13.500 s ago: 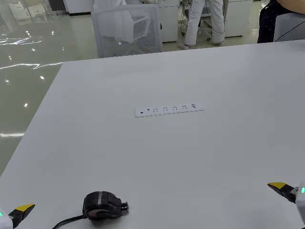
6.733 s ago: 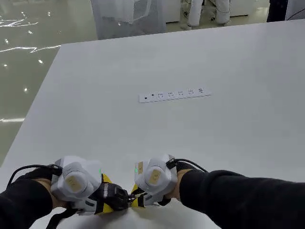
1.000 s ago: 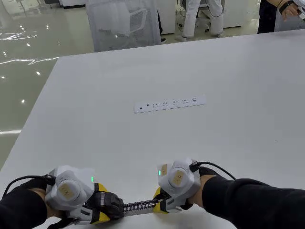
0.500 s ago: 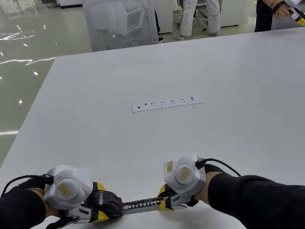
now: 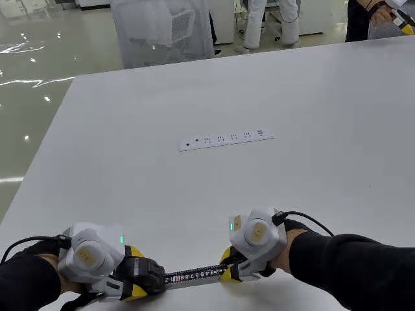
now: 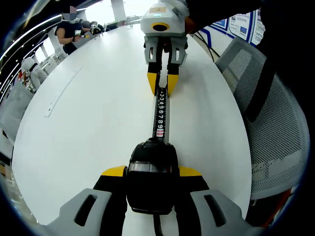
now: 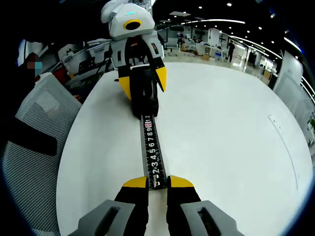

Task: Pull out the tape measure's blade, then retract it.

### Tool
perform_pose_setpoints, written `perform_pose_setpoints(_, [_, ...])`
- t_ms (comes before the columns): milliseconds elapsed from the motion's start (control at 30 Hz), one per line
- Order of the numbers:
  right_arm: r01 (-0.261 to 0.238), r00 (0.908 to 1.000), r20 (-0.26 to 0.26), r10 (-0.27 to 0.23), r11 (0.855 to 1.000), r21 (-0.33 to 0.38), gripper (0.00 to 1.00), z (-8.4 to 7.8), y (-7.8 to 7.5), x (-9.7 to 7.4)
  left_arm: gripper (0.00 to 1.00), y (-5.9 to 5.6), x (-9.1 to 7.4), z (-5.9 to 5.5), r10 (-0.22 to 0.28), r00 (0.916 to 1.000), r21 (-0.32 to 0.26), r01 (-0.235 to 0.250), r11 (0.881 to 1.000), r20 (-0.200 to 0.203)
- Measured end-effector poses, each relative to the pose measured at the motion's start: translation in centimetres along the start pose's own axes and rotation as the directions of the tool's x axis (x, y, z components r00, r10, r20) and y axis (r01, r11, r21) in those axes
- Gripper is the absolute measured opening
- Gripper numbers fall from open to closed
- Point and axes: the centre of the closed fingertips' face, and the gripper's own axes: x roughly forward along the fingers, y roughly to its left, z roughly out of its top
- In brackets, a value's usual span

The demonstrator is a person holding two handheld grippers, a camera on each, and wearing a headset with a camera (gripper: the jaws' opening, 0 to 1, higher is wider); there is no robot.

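The black tape measure case lies near the table's front edge with my left gripper shut on it. In the left gripper view the case sits between the yellow-tipped jaws of my left gripper. The numbered blade runs out to the right, and my right gripper is shut on its end. In the right gripper view the blade stretches from my right gripper to the case. About a dozen centimetres of blade show.
A white power strip lies flat in the middle of the white table. A grey mesh chair stands behind me at the table's front edge. People stand beyond the far edge.
My right gripper has moved a little to the right with the blade's end, so more blade is out. The left gripper and the case have stayed put.
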Motion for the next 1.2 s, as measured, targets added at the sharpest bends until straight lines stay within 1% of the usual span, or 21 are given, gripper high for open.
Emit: perform_pose_setpoints(1200, [0.004, 1.0000, -0.009, -0.003, 1.000, 0.012, 0.09, -1.7, -0.3, -1.5, 0.32, 0.0, 0.0, 0.0, 0.003, 1.0000, -0.005, -0.003, 1.000, 0.000])
